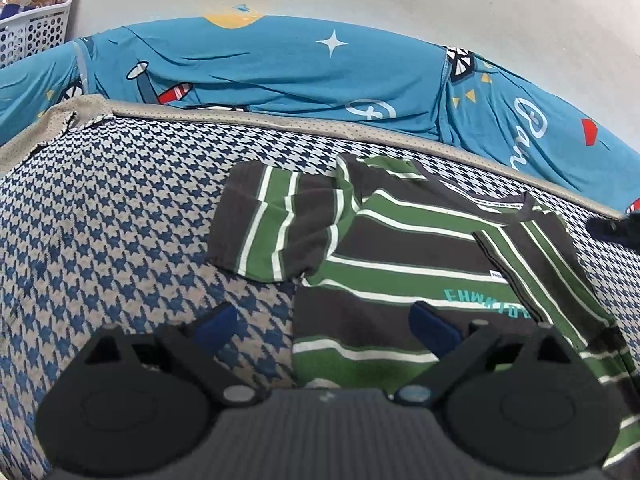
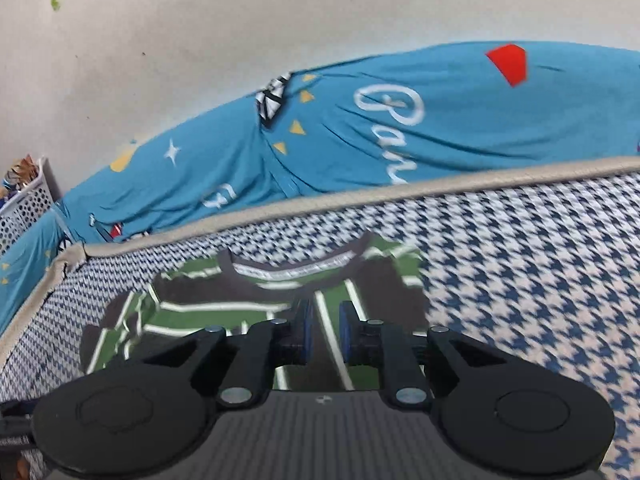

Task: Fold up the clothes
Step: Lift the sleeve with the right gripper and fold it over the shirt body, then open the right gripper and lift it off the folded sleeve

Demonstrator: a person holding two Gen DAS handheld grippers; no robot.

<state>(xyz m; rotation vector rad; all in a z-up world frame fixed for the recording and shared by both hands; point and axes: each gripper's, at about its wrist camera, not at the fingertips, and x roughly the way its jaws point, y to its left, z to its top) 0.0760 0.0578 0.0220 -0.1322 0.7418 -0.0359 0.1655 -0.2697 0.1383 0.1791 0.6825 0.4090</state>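
Note:
A striped T-shirt (image 1: 396, 248) in green, dark grey and white lies on the houndstooth mat (image 1: 120, 220). Its right sleeve is folded in over the body; its left sleeve (image 1: 276, 224) lies spread out. My left gripper (image 1: 328, 324) is open and empty, low over the shirt's left edge, one pad over the mat and one over the shirt. In the right wrist view the shirt (image 2: 248, 308) lies collar away from me. My right gripper (image 2: 326, 332) hovers over the folded right side with its blue pads a narrow gap apart and nothing between them.
A blue printed sheet (image 1: 280, 68) covers a raised edge behind the mat; it also shows in the right wrist view (image 2: 400, 128). A white perforated basket (image 1: 36, 28) stands at the far left by the wall. The mat has a beige border (image 1: 320, 128).

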